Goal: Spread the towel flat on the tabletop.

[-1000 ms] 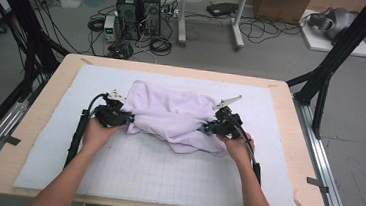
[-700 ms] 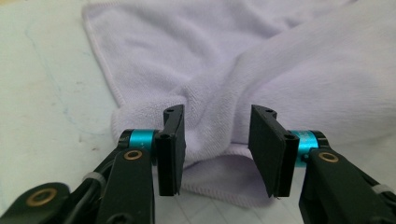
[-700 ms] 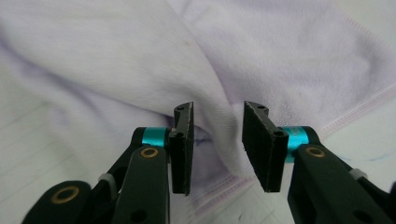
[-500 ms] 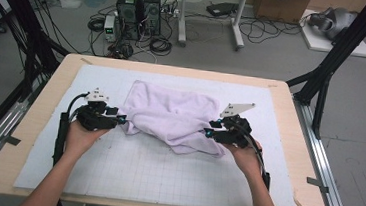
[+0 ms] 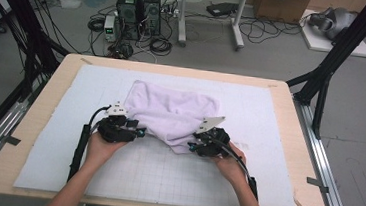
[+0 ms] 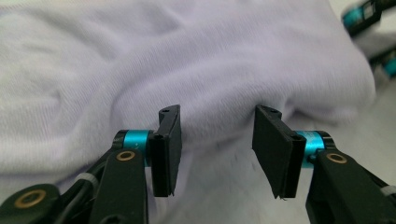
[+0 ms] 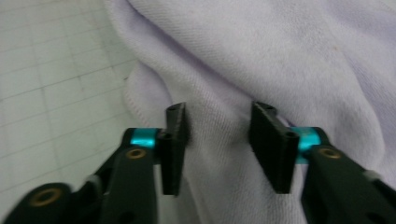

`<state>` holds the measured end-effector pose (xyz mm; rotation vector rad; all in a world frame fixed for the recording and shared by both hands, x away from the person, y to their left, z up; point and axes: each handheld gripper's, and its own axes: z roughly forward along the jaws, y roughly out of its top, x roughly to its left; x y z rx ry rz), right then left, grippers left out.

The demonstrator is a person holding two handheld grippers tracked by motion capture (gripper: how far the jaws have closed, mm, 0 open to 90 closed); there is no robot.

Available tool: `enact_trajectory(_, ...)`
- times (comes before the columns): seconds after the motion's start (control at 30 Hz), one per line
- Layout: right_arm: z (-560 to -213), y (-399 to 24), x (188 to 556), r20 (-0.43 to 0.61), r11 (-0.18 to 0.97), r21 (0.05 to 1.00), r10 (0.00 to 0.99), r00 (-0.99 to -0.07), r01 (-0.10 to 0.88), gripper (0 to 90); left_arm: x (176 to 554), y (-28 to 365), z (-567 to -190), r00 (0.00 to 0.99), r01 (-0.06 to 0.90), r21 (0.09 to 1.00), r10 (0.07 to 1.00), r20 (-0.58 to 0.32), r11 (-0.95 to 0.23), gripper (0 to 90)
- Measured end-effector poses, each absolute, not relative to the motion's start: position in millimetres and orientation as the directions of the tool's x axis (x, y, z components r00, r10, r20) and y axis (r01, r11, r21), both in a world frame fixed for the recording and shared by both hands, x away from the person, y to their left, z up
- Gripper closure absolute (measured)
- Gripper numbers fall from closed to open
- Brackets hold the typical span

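Observation:
A pale lilac cloth (image 5: 170,109) lies crumpled on the white gridded mat (image 5: 270,120). My left gripper (image 5: 140,131) is at the cloth's near left edge and my right gripper (image 5: 190,146) at its near right corner. Both point inward at it. The jaws of both have just been opening. In the left gripper view the left gripper (image 6: 218,114) stands open, with a soft fold of cloth (image 6: 187,56) beyond the gap and no pad pressing it. In the right gripper view the right gripper (image 7: 219,109) is open astride the cloth's (image 7: 280,56) hemmed edge, with cloth in the gap.
The mat covers a wooden table (image 5: 42,136) with metal rails on both sides. Black frame legs (image 5: 323,80) stand at the far corners. Computers and cables (image 5: 139,9) sit on the floor beyond. Bare mat lies in front of the cloth.
Both grippers let go of the cloth and opened. The left hand swung out to the left, then came back to the cloth's near edge. The right hand moved nearer and inward.

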<state>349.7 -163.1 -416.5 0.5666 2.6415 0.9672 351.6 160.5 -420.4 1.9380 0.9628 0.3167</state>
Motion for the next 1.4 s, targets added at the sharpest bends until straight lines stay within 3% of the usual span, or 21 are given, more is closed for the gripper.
enact_trajectory(0.07,-419,-158,351,-0.137,0.716,0.651,0.436,-0.889,0.251,70.8,359,155,-422,0.664,0.51,0.807,0.733,-0.15,-0.297,61.7)
enact_trajectory(0.1,-418,-154,348,-0.153,0.732,0.645,0.404,-0.902,0.218,80.1,361,153,-423,0.668,0.505,0.802,0.732,-0.13,-0.318,74.2)
enact_trajectory(0.13,-416,-153,346,-0.151,0.737,0.644,0.388,-0.909,0.207,82.9,362,153,-423,0.671,0.499,0.8,0.733,-0.115,-0.332,80.8)
enact_trajectory(0.27,-402,-150,334,-0.123,0.719,0.677,0.32,-0.939,0.156,84.3,361,152,-415,0.681,0.466,0.814,0.728,-0.08,-0.347,85.9)
enact_trajectory(0.57,-356,-162,315,-0.127,0.606,0.792,0.286,-0.95,0.077,84.3,363,156,-383,0.656,0.402,0.862,0.754,-0.036,-0.308,86.4)
enact_trajectory(0.7,-359,-178,338,-0.101,0.595,0.783,0.407,-0.908,0.18,84.3,379,150,-385,0.638,0.431,0.845,0.769,-0.038,-0.317,85.6)
enact_trajectory(0.83,-377,-188,370,-0.028,0.566,0.763,0.512,-0.858,0.313,84.4,388,150,-395,0.624,0.497,0.812,0.776,-0.09,-0.306,70.3)
enact_trajectory(0.93,-395,-192,391,0.008,0.561,0.73,0.564,-0.826,0.39,84.5,383,152,-392,0.626,0.486,0.815,0.777,-0.072,-0.316,61.4)
enact_trajectory(1.07,-412,-198,407,0.065,0.54,0.698,0.606,-0.793,0.47,84.2,369,155,-385,0.646,0.445,0.834,0.762,-0.047,-0.325,58.8)
enact_trajectory(1.2,-402,-199,399,0.04,0.534,0.725,0.598,-0.801,0.435,72.4,358,149,-392,0.686,0.425,0.825,0.727,-0.026,-0.372,67.6)
enact_trajectory(1.4,-397,-206,386,0.022,0.554,0.725,0.576,-0.817,0.41,63.3,362,130,-411,0.734,0.431,0.785,0.679,-0.017,-0.445,64.8)
